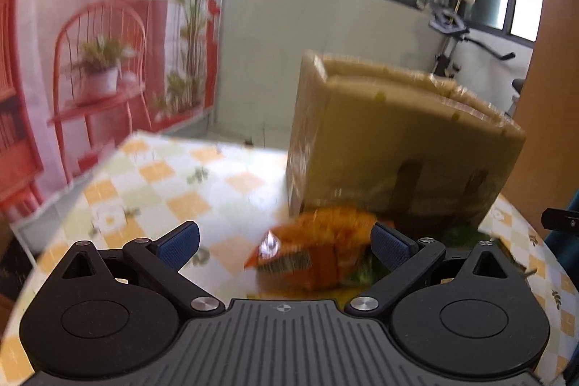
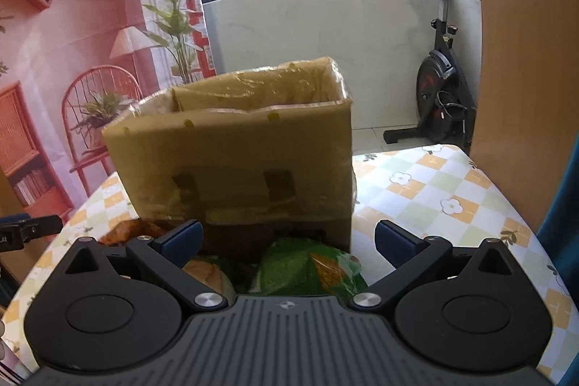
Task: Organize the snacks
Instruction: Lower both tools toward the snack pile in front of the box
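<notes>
An open cardboard box wrapped in clear tape stands on the checked tablecloth. In front of it lie snack bags. In the left wrist view an orange bag, blurred, lies between and just ahead of the fingers of my open left gripper, nearer the right finger, with a green bag partly under it. In the right wrist view a green bag lies under my open right gripper. A pale round-patterned bag sits beside it, and an orange bag peeks out at the left.
The table has a yellow, green and white checked cloth with flowers. An exercise bike stands by the window wall behind. A printed backdrop of a red room hangs at the left. A wooden panel rises at the right.
</notes>
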Available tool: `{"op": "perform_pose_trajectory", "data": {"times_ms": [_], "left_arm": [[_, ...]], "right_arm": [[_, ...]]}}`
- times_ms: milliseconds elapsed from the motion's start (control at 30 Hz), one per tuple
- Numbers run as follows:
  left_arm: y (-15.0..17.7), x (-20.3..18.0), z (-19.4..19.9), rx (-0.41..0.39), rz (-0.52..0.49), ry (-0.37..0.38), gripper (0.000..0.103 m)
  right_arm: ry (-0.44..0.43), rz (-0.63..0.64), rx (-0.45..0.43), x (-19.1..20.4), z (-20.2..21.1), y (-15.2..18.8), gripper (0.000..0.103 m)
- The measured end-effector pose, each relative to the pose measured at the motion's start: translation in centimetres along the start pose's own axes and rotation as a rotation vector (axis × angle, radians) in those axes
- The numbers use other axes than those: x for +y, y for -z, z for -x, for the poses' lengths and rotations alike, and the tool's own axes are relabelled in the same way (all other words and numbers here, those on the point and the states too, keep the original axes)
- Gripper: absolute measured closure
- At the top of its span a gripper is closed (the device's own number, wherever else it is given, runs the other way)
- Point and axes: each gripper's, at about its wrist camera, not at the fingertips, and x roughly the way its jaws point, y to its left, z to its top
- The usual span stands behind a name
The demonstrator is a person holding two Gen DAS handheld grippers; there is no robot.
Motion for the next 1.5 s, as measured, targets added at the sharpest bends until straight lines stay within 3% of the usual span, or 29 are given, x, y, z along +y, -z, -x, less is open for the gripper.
{"op": "perform_pose_trajectory", "data": {"times_ms": [233, 467, 733, 1000, 1500], "left_arm": [[1.9, 1.4, -1.8, 0.085, -0.008, 0.020, 0.005], [3.0, 1.8, -2.4, 0.117, 0.046, 0.044, 0.007], [3.7, 1.4, -2.5, 0.112, 0.046, 0.053, 0.010], [3.9, 1.3, -2.4, 0.107, 0.037, 0.057, 0.011], [3.9, 0.7, -2.4, 0.116, 0.001, 0.084, 0.014]], "right_arm": [[-0.016, -0.061, 0.059, -1.6, -0.8, 1.6, 0.004], [0.049, -0.101, 0.110, -3.2, -1.5, 3.4, 0.007], [0.096, -0.094, 0.204, -3.5, -1.9, 6.8, 0.009], [0.111, -0.166, 0.229, -4.3, -2.3, 8.1, 0.009], [0.102, 0.081, 0.217, -2.6, -4.5, 8.5, 0.010]]}}
